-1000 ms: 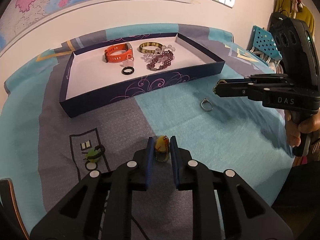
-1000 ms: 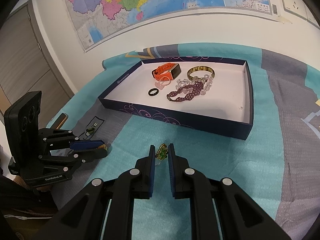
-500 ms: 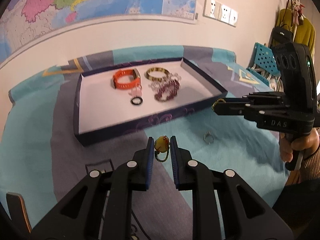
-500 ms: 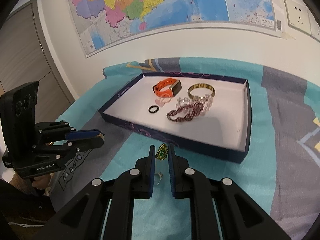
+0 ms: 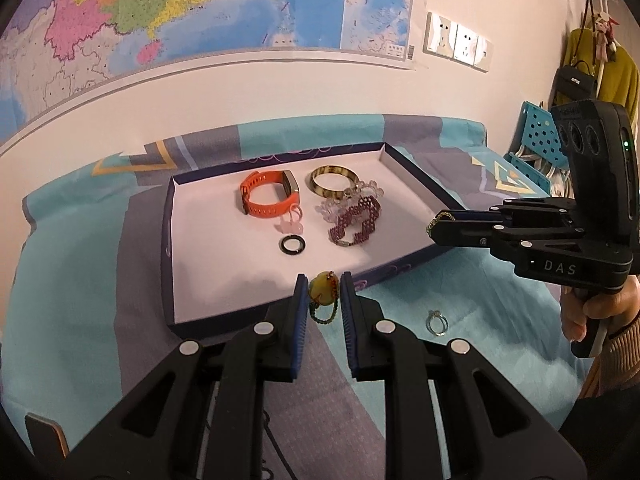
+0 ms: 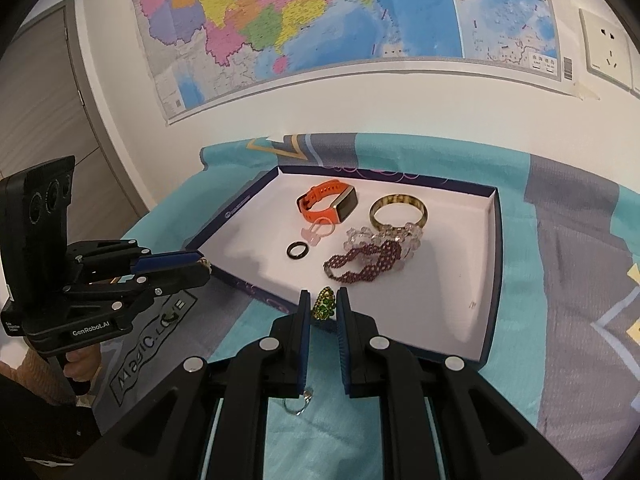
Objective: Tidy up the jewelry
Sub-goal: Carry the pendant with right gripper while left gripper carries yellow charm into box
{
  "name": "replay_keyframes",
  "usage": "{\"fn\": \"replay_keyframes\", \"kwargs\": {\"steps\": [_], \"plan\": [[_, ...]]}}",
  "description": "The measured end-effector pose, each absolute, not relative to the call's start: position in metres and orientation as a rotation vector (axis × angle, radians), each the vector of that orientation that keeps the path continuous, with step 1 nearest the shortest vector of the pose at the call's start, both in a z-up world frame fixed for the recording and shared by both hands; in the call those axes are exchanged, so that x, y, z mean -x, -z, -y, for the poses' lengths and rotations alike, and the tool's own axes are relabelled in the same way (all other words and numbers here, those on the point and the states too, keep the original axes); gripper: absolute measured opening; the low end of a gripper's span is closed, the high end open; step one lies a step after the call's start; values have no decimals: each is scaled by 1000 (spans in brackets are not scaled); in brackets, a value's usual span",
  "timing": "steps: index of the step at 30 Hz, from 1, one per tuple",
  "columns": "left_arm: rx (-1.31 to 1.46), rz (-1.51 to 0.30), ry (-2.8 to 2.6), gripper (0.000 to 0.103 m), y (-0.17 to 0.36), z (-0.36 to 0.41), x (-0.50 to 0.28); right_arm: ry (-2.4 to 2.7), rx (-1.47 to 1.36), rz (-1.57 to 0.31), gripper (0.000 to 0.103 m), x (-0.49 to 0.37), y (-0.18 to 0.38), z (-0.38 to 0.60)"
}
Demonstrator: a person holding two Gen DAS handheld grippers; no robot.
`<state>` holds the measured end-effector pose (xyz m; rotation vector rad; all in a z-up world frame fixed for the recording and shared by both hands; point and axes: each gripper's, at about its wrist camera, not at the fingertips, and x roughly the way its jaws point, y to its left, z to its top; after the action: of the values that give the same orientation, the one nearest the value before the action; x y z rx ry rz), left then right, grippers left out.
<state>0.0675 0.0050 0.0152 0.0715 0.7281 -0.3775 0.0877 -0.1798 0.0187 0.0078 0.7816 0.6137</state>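
My left gripper [image 5: 324, 290] is shut on a yellow stone pendant [image 5: 322, 294] with a dangling bead chain, held above the near wall of the dark blue tray [image 5: 168, 264]. My right gripper [image 6: 323, 304] is shut on a green and gold ring [image 6: 325, 305] over the tray's near edge; it also shows in the left wrist view [image 5: 434, 226]. The tray holds an orange watch [image 5: 266, 196], a gold bangle [image 5: 334, 178], purple beads [image 5: 356, 224], clear beads [image 5: 362, 192], a black ring [image 5: 293, 245] and a pink ring [image 5: 291, 222]. A silver ring [image 5: 435, 322] lies on the cloth.
The tray rests on a teal and grey cloth [image 5: 80, 280] against a white wall with a map [image 5: 200, 12]. A blue perforated rack [image 5: 536, 144] stands at the far right. The left gripper shows at the left of the right wrist view [image 6: 200, 266].
Both grippers have risen and moved forward toward the tray, each holding its piece. The silver ring stays on the cloth, now below and nearer the grippers.
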Motion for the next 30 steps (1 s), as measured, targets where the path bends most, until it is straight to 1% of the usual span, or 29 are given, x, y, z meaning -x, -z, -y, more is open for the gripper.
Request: {"fn": "replay_keyframes", "kwargs": {"steps": [13,30], "plan": [[-74,-733,366,17,-15,-4,-86,-599,12,-796,11,-112,-15,173],[-73,-788,342,17,0,-2,-118,-563,47,-855,11,-139,4,162]]}}
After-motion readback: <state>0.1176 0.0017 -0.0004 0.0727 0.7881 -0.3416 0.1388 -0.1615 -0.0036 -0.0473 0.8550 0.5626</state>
